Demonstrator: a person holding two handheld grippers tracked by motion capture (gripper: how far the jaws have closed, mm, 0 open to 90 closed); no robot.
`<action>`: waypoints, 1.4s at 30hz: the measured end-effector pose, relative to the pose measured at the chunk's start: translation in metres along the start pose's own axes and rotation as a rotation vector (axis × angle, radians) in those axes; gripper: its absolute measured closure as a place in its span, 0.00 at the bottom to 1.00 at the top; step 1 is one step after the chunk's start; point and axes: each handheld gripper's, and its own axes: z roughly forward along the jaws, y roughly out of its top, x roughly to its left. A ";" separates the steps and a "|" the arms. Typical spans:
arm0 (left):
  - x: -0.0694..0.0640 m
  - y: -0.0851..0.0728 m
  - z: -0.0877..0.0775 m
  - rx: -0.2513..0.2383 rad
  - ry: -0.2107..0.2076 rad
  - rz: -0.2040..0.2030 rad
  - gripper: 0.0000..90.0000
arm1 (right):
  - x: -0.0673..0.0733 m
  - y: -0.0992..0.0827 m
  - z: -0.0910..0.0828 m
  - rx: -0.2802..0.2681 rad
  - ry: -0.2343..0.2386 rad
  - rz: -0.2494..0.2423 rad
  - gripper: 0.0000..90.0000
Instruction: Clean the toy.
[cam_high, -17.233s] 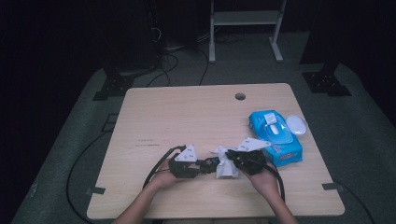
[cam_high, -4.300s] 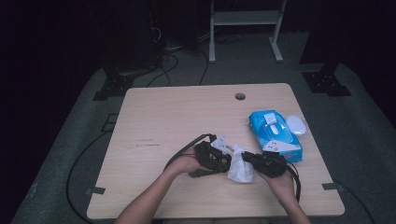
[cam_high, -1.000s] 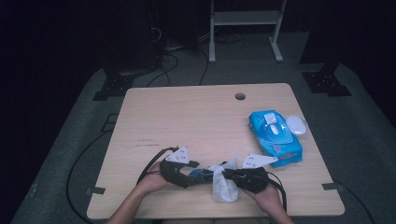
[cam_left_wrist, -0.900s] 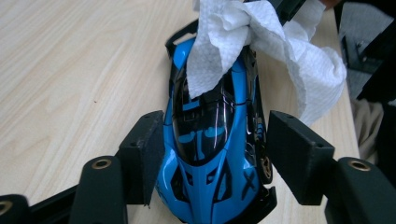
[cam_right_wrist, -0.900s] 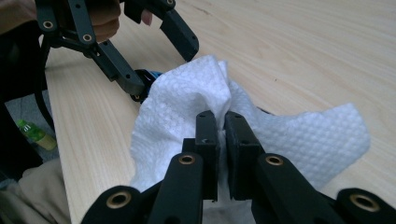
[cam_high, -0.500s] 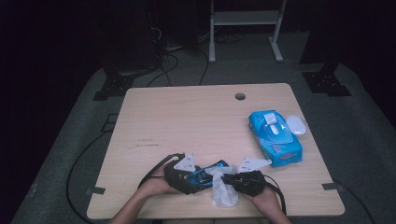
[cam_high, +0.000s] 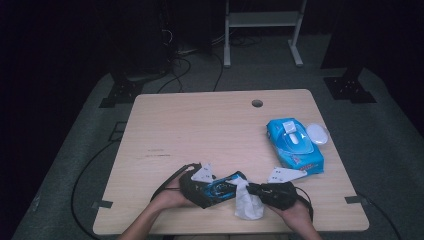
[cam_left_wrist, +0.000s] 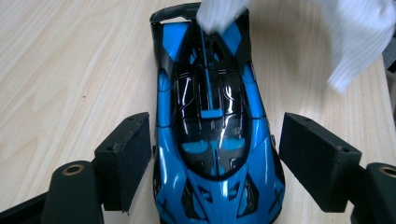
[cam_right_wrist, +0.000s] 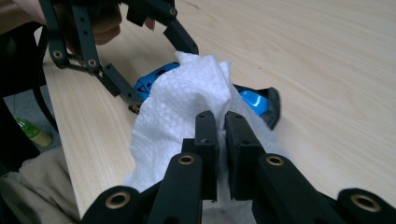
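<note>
Blue and black plastic of one toy car is seen between the two pads of the left gripper; narrow gaps are left on both sides, so the car is not pressed, and these jaws have just been opening. The nose of the car is cut off by the lower edge of the left gripper view, and its rear wing is partly covered by the white wipe. In the right gripper view, most of the car is hidden behind the one wipe, which is pinched between the closed jaws of the right gripper. In the high view, the car lies near the front edge of the wooden table, between the left gripper and the right gripper, and small details there are hard to make out. One blue wipes pack is seen farther right, with its white lid open beside it.
</note>
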 end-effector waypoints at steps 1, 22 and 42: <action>0.000 0.001 0.002 -0.001 -0.002 -0.005 0.26 | -0.001 0.000 -0.004 -0.004 -0.007 -0.002 0.93; 0.007 0.016 0.033 0.085 -0.021 -0.037 0.21 | -0.013 -0.009 -0.044 0.005 -0.087 -0.011 0.92; 0.006 0.020 0.037 0.124 -0.024 -0.021 0.29 | -0.022 -0.025 -0.049 -0.005 -0.110 0.036 0.92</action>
